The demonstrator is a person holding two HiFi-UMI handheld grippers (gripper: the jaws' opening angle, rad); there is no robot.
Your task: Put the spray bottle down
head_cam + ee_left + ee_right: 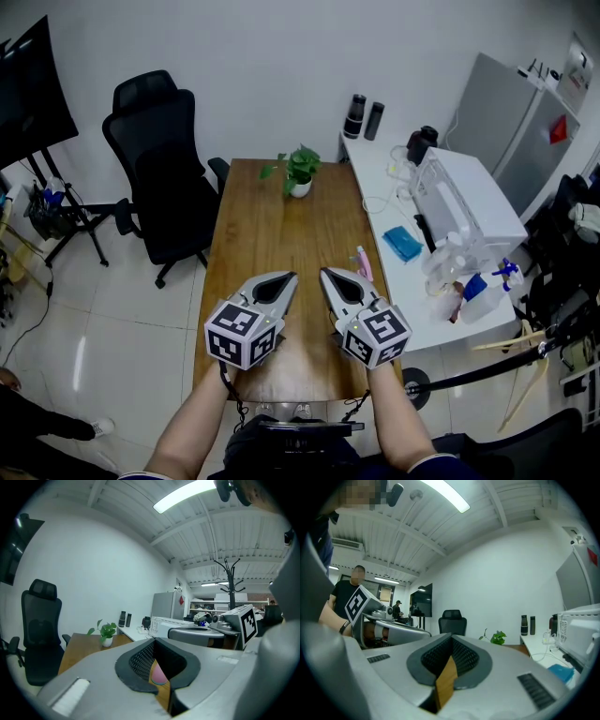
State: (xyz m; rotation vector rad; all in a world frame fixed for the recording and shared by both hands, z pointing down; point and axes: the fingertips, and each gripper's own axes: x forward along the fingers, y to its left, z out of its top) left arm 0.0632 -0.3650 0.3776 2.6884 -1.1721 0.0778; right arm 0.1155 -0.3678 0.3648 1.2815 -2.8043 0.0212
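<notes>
Overhead, the left tongs and right tongs hang above the brown wooden table; the pink plastic spray bottle rests near that table's right edge. Left gripper view: tips closed, empty. Right gripper view: tips closed, empty.

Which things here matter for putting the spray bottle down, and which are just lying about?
For the job: pink spray bottle, already on the wooden table; left gripper and right gripper, jaws shut, empty.
Lying about: potted plant, black office chair, white machine, two dark flasks.
</notes>
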